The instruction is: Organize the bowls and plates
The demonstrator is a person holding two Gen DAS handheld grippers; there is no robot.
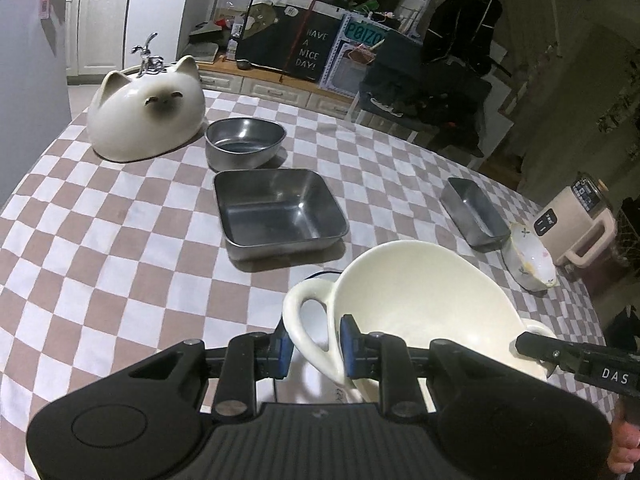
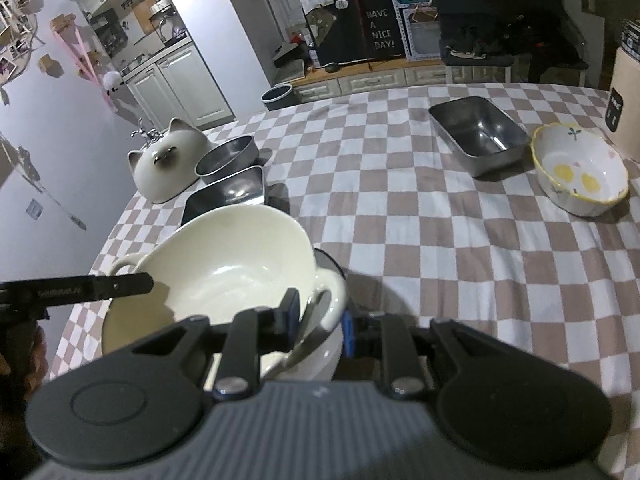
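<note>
A cream bowl (image 1: 420,300) with two loop handles hangs tilted just above the checkered table (image 1: 120,260), held from both sides. My left gripper (image 1: 316,344) is shut on its left handle (image 1: 310,320). My right gripper (image 2: 319,320) is shut on the right handle (image 2: 326,300) of the cream bowl (image 2: 224,264). Under the bowl lies a white dish with a dark rim (image 2: 335,267), mostly hidden. A finger of the other gripper shows at each view's edge.
On the cloth stand an upturned cat-shaped bowl (image 1: 148,116), a round steel bowl (image 1: 244,140), a square steel tray (image 1: 280,212), a narrow steel tray (image 1: 474,212) and a flowered bowl (image 2: 580,176). A beige appliance (image 1: 572,224) stands at the table's right edge.
</note>
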